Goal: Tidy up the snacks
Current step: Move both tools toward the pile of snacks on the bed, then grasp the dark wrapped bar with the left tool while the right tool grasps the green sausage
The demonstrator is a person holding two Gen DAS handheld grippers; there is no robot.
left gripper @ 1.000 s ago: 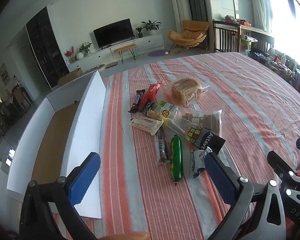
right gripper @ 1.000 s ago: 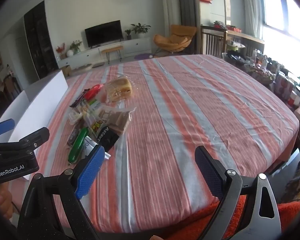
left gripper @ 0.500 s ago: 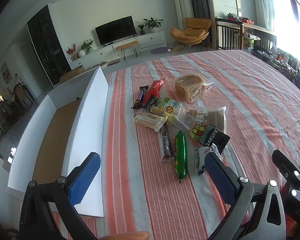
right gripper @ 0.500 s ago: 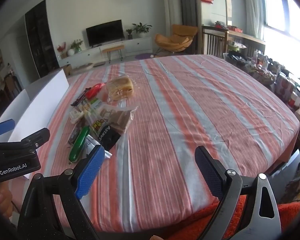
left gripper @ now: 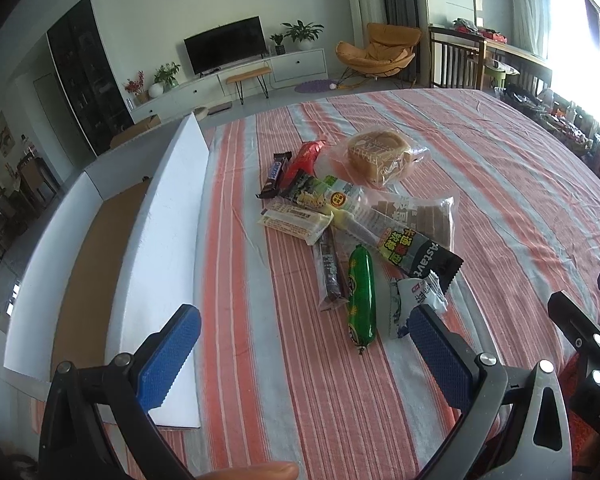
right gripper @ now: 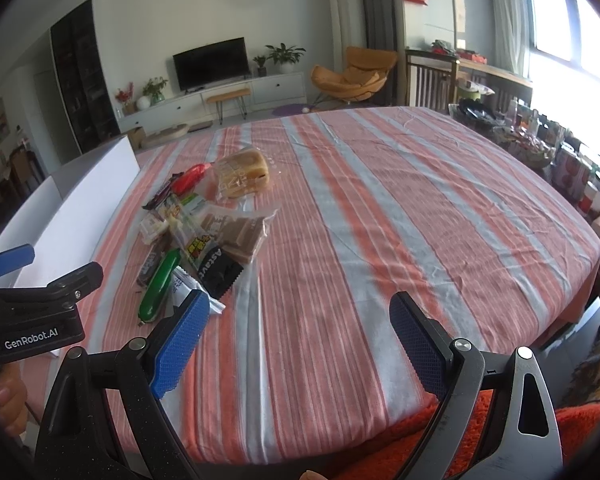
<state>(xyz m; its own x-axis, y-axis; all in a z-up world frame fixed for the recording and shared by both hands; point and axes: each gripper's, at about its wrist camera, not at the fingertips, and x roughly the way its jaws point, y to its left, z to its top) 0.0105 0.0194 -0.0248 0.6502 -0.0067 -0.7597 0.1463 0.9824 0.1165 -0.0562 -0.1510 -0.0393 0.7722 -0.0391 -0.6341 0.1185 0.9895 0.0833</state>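
Both grippers hang near the tabletop's (left gripper: 520,184) front edge with jaws wide apart and nothing between them: the left gripper (left gripper: 300,354) faces the snack pile, the right gripper (right gripper: 300,334) faces mostly bare striped cloth, with the pile off to its left. The chief risk, in my judgement, is the overlap: the wrappers lie across one another, so closing on one may drag its neighbours or pinch two at once, and the slick film could slip from the pads. Nearest the left jaws lies a small white-and-blue foil packet (left gripper: 414,300), just beyond the right-hand pad, with the green plastic-wrapped sausage (left gripper: 361,294) beside it, roughly on the centre line. Farther on come a dark slim stick (left gripper: 330,268), a black crimped-edge packet (left gripper: 418,254), a clear bag of brown wafers (left gripper: 424,216), then a bagged round bread (left gripper: 380,156) farthest. The open white cardboard box (left gripper: 168,216) stands along the left.
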